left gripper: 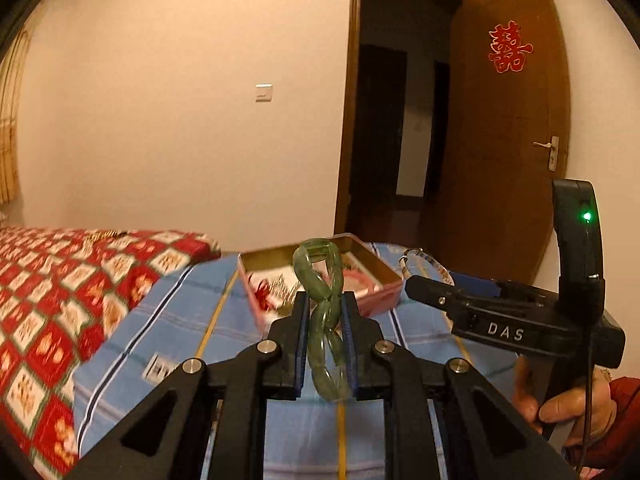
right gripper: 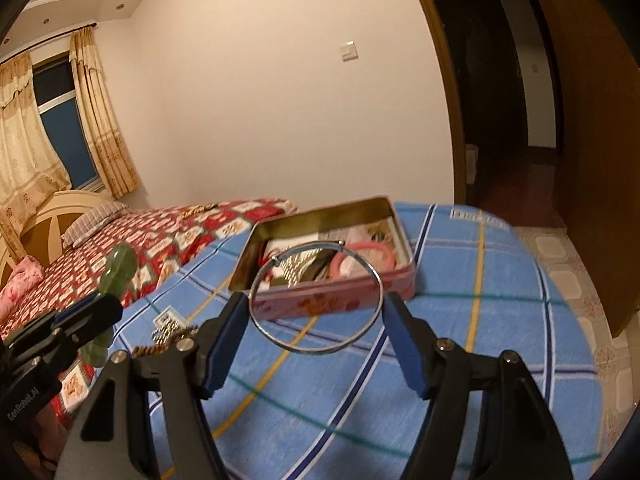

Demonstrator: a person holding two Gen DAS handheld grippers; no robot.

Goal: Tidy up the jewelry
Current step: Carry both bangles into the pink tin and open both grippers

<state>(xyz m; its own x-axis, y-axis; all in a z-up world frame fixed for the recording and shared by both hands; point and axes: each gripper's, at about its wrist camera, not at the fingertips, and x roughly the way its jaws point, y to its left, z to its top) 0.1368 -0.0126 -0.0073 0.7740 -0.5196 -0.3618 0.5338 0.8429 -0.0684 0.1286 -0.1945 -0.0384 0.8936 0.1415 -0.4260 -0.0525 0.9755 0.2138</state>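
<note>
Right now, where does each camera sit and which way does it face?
Left wrist: on the left gripper, facing tin and doorway; its fingers clamp a green bracelet; right gripper and hand show.
Right wrist: on the right gripper, facing tin, bed and window; fingers hold a silver bangle; left gripper shows.
Shared: tin, both bracelets, blue cloth.

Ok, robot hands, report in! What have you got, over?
Left gripper shut on green bracelet. Right gripper shut on silver bangle. Both held above the blue cloth, short of the open pink tin. Nothing in the way.
</note>
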